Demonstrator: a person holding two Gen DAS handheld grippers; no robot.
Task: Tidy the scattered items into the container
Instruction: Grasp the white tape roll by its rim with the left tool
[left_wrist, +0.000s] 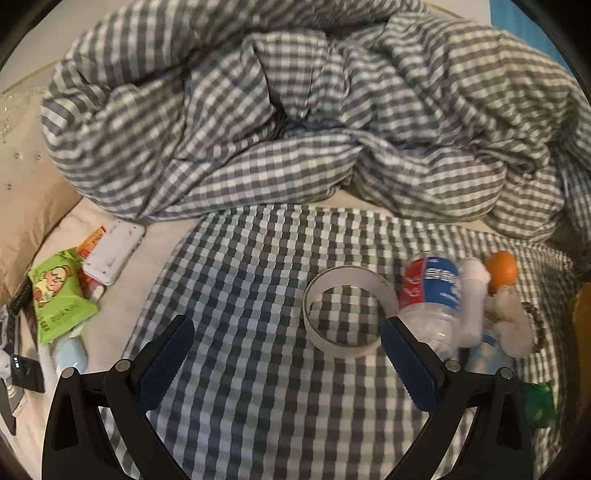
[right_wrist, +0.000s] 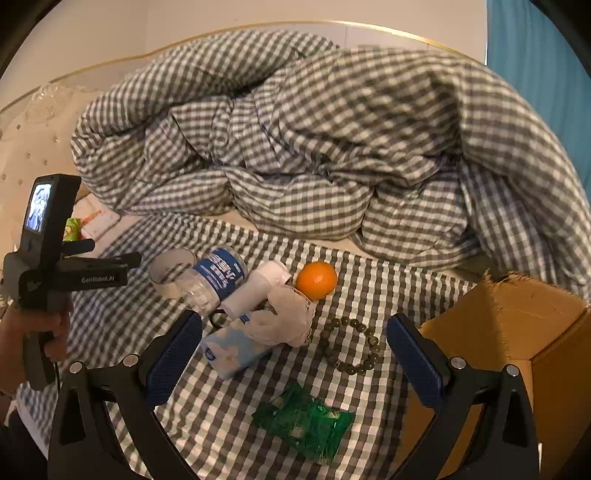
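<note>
both grippers hang with fingers spread, holding nothing. right gripper (right_wrist: 293, 349) is over the bead bracelet (right_wrist: 351, 345) on the bed, cardboard box (right_wrist: 517, 332) just beside it. i'd drop straight down and pinch one side so the beads don't slide. left gripper (left_wrist: 286, 354) is near the tape roll (left_wrist: 349, 308).

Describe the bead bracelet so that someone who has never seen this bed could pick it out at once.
Start at the open cardboard box at the right edge of the checked bedsheet. Just left of the box, past the right tool's far finger, lies the bracelet, a loose ring of dark, dull green beads flat on the sheet. Unlike the crumpled white cloth beside it and the shiny green packet nearer the camera, it is an open loop of separate round beads.
</note>
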